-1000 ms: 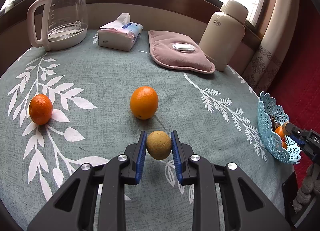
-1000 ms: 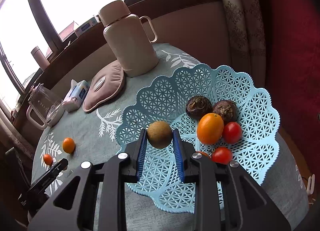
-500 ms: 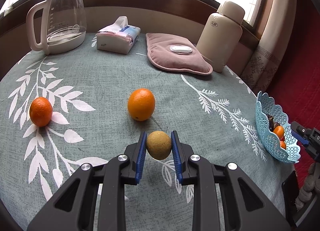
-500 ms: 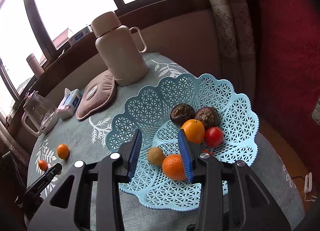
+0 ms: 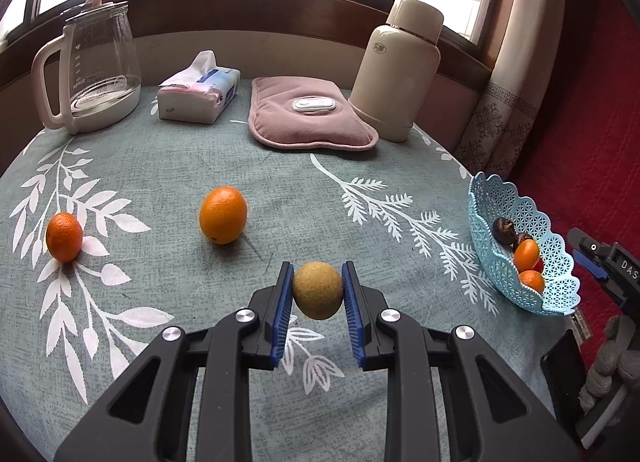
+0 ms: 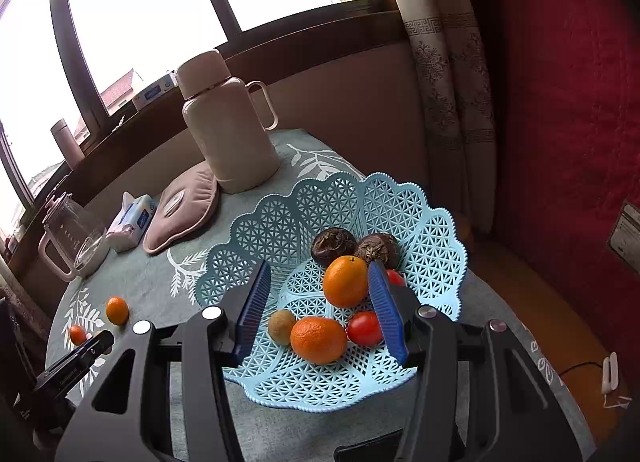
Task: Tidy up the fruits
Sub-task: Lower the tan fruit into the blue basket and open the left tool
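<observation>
Released since the earlier frame, one brown fruit (image 6: 281,326) lies in our basket (image 6: 436,234); right gripper (image 6: 318,312) jaws opening, empty. Left view: our left gripper (image 5: 317,296) clamps another brown fruit (image 5: 318,290) above the table (image 5: 168,166).

Left cam faces table (image 5: 208,166) from near edge; right cam close over basket (image 6: 280,222); both share thermos (image 5: 400,74).

Left gripper (image 5: 317,294): black plastic frame of angular struts with triangular cut-outs, round silver screw heads at the joints, ribbed blue pads lining the inner faces of both fingers. Right gripper (image 6: 318,302): same build, black struts, silver screws, blue ridged pads; seen side-on from the left camera, its black body carries white lettering "DAS".
</observation>
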